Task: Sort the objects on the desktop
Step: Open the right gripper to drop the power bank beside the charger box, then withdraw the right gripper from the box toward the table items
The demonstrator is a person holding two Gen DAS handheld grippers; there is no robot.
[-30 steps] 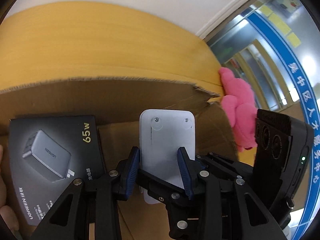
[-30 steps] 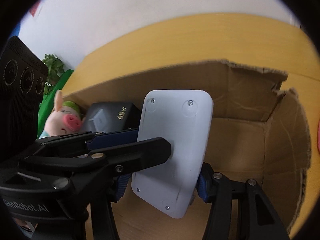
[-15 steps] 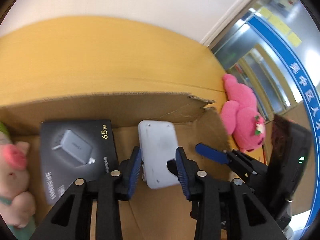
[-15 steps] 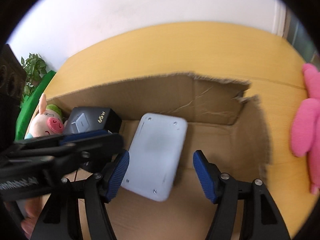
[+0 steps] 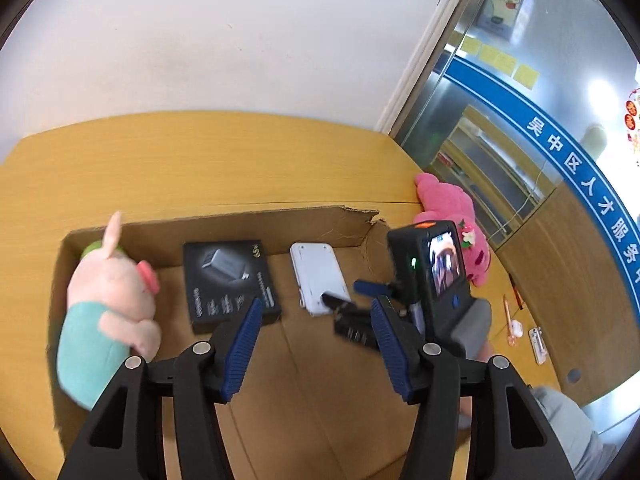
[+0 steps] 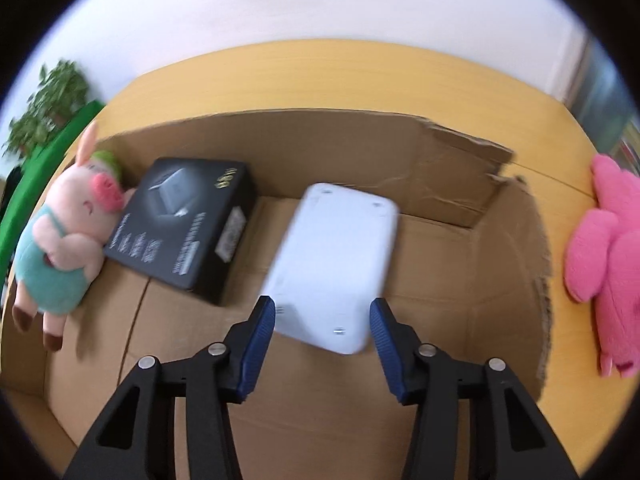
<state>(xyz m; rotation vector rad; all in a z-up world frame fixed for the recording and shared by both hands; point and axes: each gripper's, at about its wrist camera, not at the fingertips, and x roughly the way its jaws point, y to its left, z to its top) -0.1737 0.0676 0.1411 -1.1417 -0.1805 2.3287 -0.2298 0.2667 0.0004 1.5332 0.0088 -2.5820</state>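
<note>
A white flat device (image 5: 320, 276) (image 6: 336, 264) lies on the floor of the open cardboard box (image 5: 240, 224) (image 6: 320, 140). Left of it are a black charger box (image 5: 230, 280) (image 6: 180, 228) and a pig plush (image 5: 108, 300) (image 6: 64, 248). My left gripper (image 5: 316, 316) hangs high over the box, its jaws opening with nothing between them. My right gripper (image 6: 322, 316) hovers at the device's near end, jaws closing. Its pads (image 6: 264, 328) flank that end without visibly pressing on it. The left wrist view also shows the right gripper (image 5: 352, 296).
A pink plush (image 5: 452, 216) (image 6: 608, 264) sits on the yellow table (image 5: 200, 160) right of the box. Small items (image 5: 536, 344) lie further right, near a glass partition. A potted plant (image 6: 52, 96) stands at the far left. A grey sleeve (image 5: 560, 420) is lower right.
Both grippers held the white device upright over the box; it now lies on the box floor, released. The left gripper has risen, drawn back and opened wider. The right stays close.
</note>
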